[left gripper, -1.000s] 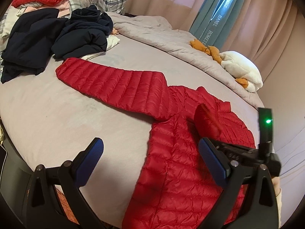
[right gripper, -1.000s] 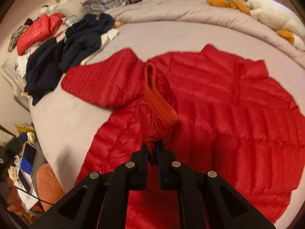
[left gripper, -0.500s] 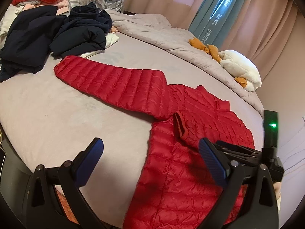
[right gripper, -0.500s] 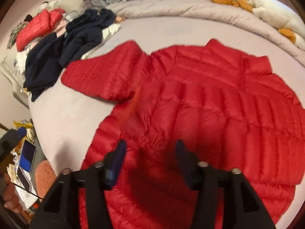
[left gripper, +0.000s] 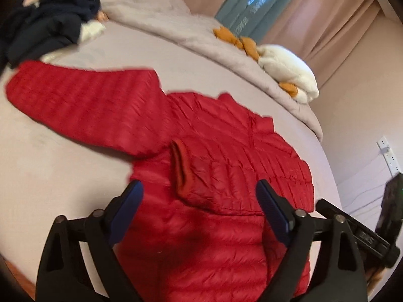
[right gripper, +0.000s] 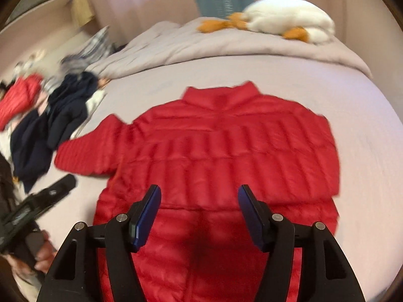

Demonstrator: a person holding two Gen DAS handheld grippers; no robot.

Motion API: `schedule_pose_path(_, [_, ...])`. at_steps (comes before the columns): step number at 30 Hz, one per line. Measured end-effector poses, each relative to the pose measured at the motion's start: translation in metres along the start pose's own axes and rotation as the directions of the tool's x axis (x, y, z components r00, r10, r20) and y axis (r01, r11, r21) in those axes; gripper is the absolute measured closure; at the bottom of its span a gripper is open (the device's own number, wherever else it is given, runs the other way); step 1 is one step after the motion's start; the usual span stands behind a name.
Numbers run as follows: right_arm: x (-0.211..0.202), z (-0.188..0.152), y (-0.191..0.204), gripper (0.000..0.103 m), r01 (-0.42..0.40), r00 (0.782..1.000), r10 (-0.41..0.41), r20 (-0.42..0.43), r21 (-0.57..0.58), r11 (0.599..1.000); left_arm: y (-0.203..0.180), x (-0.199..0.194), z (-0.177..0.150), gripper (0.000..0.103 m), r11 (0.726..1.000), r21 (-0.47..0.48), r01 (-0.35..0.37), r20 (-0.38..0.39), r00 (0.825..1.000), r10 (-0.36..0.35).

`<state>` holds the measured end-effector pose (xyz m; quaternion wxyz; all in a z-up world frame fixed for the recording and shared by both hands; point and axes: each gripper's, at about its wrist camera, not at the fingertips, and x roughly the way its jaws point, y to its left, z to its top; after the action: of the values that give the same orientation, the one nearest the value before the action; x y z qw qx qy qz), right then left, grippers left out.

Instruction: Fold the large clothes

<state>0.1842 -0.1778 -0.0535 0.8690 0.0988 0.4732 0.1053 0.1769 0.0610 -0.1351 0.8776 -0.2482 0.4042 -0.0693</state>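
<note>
Left wrist view: red quilted puffer jacket [left gripper: 226, 166] lies on the bed [left gripper: 63, 166], one sleeve folded across. Both grippers, left gripper [left gripper: 199, 201] and right gripper [right gripper: 197, 212], hover with jaws wide, holding nothing. Slippery, springy fabric may let that sleeve slide back out at the frame's centre.

Bed [right gripper: 365, 115]: red jacket [right gripper: 226, 146], dark clothes [right gripper: 50, 125], duvet [right gripper: 226, 42]

Jacket [right gripper: 226, 156] flat on bed [right gripper: 365, 115], collar toward far side. One sleeve [left gripper: 83, 105] stretched left, other sleeve's cuff [left gripper: 181, 168] on jacket body. Clothes pile [right gripper: 58, 115] far left, beyond sleeve end. Duvet [right gripper: 201, 42] bunched along far edge, plush [right gripper: 282, 20] on it. Curtains [left gripper: 309, 12] behind bed.
</note>
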Motion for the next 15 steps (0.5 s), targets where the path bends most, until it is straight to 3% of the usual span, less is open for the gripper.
schedule_pose_path(3, [-0.006, -0.007, -0.012, 0.039, 0.028, 0.999, -0.029, 0.016, 0.05, 0.998, 0.001, 0.031, -0.002, 0.02, 0.999, -0.033, 0.025, -0.069, 0.997, -0.028])
schedule_pose_path(5, [-0.01, -0.012, -0.017, 0.037, 0.061, 0.998, -0.064, 0.026, 0.075, 0.995, 0.001, 0.048, -0.006, 0.027, 1.0, -0.026, -0.011, -0.099, 0.995, 0.008])
schedule_pose_path(9, [-0.017, -0.019, -0.025, 0.034, 0.077, 0.996, -0.082, 0.044, 0.106, 0.991, -0.001, 0.075, -0.012, 0.054, 0.996, 0.019, -0.087, -0.11, 0.99, 0.088])
schedule_pose_path(11, [-0.022, -0.023, -0.029, 0.034, 0.085, 0.995, -0.091, 0.046, 0.109, 0.99, 0.001, 0.079, -0.009, 0.07, 0.997, -0.004, -0.076, -0.112, 0.991, 0.075])
schedule_pose_path(12, [-0.024, -0.024, -0.029, 0.034, 0.094, 0.994, -0.1, 0.05, 0.107, 0.99, 0.002, 0.079, -0.006, 0.084, 0.998, -0.017, -0.065, -0.105, 0.992, 0.062])
schedule_pose_path(15, [-0.03, -0.025, -0.028, 0.034, 0.119, 0.99, -0.126, 0.067, 0.1, 0.988, -0.003, 0.074, 0.003, 0.091, 0.998, -0.011, -0.063, -0.09, 0.994, 0.062])
